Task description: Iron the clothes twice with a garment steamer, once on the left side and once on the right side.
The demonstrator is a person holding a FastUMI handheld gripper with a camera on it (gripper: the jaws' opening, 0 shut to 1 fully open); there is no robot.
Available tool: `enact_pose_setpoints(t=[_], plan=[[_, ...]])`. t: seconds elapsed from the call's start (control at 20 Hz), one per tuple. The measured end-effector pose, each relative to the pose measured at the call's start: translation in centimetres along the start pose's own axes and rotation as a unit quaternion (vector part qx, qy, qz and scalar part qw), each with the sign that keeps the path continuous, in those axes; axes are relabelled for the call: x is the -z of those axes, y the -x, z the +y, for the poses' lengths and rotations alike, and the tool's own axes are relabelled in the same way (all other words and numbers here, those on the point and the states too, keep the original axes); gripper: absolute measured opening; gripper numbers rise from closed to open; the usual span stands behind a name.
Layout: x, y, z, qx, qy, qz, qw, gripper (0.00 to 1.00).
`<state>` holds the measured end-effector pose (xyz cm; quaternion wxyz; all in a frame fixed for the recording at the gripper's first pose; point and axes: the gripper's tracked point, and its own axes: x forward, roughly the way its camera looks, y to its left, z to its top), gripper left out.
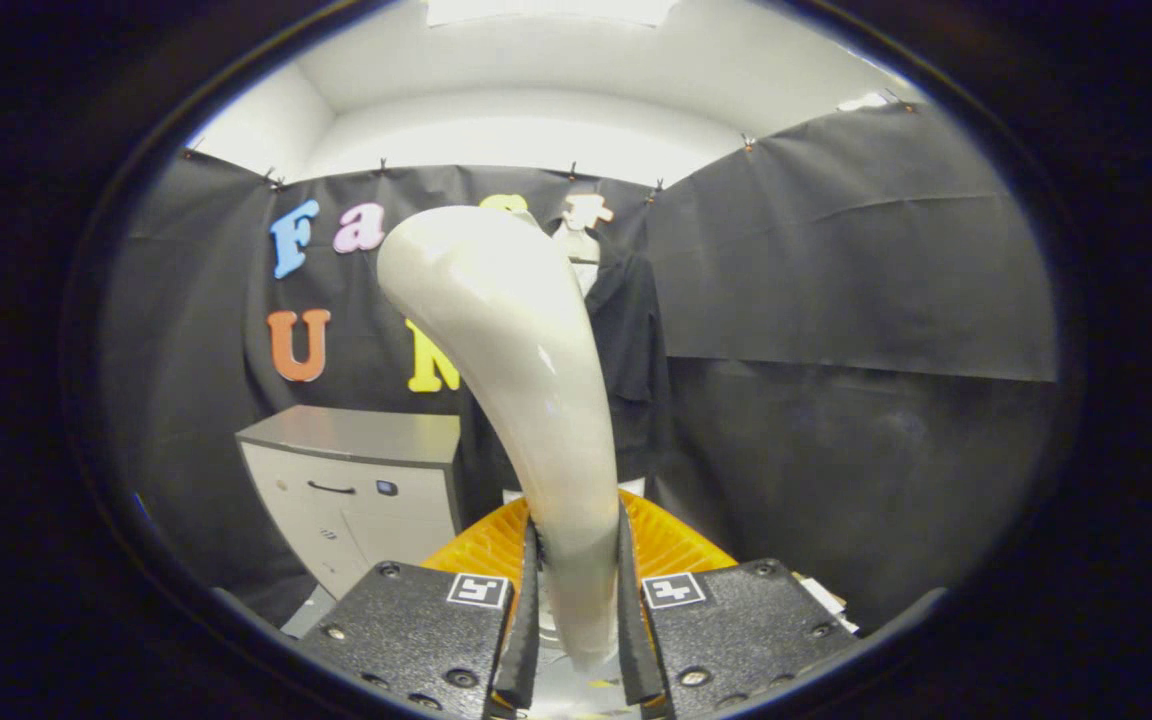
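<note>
While the dark garment (626, 330) hangs limp on its hanger against the booth's cloth wall, beyond the grey cabinet (356, 480), the step in hand looks like carrying the garment steamer (506, 340) up to one side of it, best done slowly with the head kept level. Its smooth, glossy cream handle curves upward, clamped between both fingers of the hand-held gripper (576, 610), above a ribbed orange base (676, 545).

Carrier in view: grey-topped cabinet (356, 435) with pale drawer fronts, standing against the booth wall, beyond my claw (576, 528) and to its left. Orange ribbed piece (481, 545) sits just ahead of the fingers; can't tell what's under it. Claw clamped on the steamer (506, 320) handle, both fingers pressing.
</note>
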<state>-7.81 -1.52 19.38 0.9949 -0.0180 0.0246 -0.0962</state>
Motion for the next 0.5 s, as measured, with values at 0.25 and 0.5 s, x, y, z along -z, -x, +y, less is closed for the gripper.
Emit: enact_pose_setpoints(t=[0.25,0.5], plan=[[0.1,2.6,-3.5,-0.014,-0.007,0.004,1.0,0.35],[0.4,2.4,-5.3,-0.022,-0.027,0.004,0.999,0.36]])
